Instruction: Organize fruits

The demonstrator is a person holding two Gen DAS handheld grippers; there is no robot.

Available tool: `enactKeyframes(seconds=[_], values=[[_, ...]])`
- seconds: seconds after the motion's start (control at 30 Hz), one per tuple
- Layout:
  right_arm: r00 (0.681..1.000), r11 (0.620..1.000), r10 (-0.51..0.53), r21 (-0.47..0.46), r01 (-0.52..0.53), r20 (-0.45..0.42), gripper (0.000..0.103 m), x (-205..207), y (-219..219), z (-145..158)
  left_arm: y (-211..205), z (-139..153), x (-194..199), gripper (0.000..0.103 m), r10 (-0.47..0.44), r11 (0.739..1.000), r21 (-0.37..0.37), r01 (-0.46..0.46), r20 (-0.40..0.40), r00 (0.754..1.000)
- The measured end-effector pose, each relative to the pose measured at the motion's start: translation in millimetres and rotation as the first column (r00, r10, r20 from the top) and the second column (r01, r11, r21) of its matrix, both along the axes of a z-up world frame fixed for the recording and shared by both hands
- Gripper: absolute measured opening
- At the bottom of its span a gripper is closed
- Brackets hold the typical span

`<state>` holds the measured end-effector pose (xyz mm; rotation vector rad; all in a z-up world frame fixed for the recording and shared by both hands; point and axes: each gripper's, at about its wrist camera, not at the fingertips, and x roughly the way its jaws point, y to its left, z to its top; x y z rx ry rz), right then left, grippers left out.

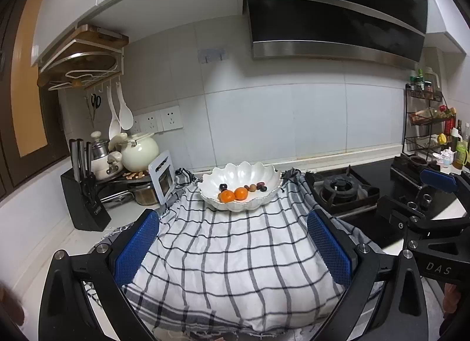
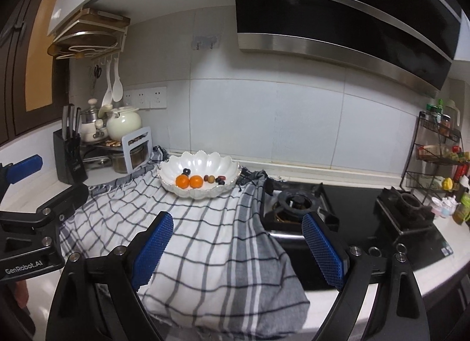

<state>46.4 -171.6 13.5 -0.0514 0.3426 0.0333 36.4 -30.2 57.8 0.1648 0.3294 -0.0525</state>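
One white scalloped bowl (image 1: 239, 172) sits on one checked cloth (image 1: 229, 252). In it lie two oranges (image 1: 234, 194) and about six small dark fruits (image 1: 261, 186) (hard to count exactly). Two white spoons (image 1: 120, 114) hang left; three wall sockets (image 1: 158, 119).

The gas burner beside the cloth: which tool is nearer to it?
Right. The right tool is close to the gas burner, just in front; the left tool is over the checked cloth, further left.

Both grippers, the left gripper (image 1: 233, 248) and the right gripper (image 2: 237, 248), have black frames, silver screws and blue dotted pads (image 1: 136, 248).
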Motion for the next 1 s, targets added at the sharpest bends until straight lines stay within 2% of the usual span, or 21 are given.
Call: enactKeyframes(seconds=[0.2,0.53,1.0], values=[[1.0,1.0,-0.003,-0.006,0.003,0.006,0.091,-27,2,-2,6,-5,-24,0.103,0.023,1.0,-0.019,-0.023,0.001,1.0],[1.0,1.0,0.002,0.001,-0.002,-0.007,0.091,-57,10,-13,15,-11,-47,0.103,-0.001,0.999,-0.044,0.0,-0.025,1.0],[1.0,1.0,-0.014,0.004,0.014,-0.007,0.091,-70,7,-12,16,-6,-61,0.103,-0.038,0.998,-0.044,0.038,-0.004,0.999]])
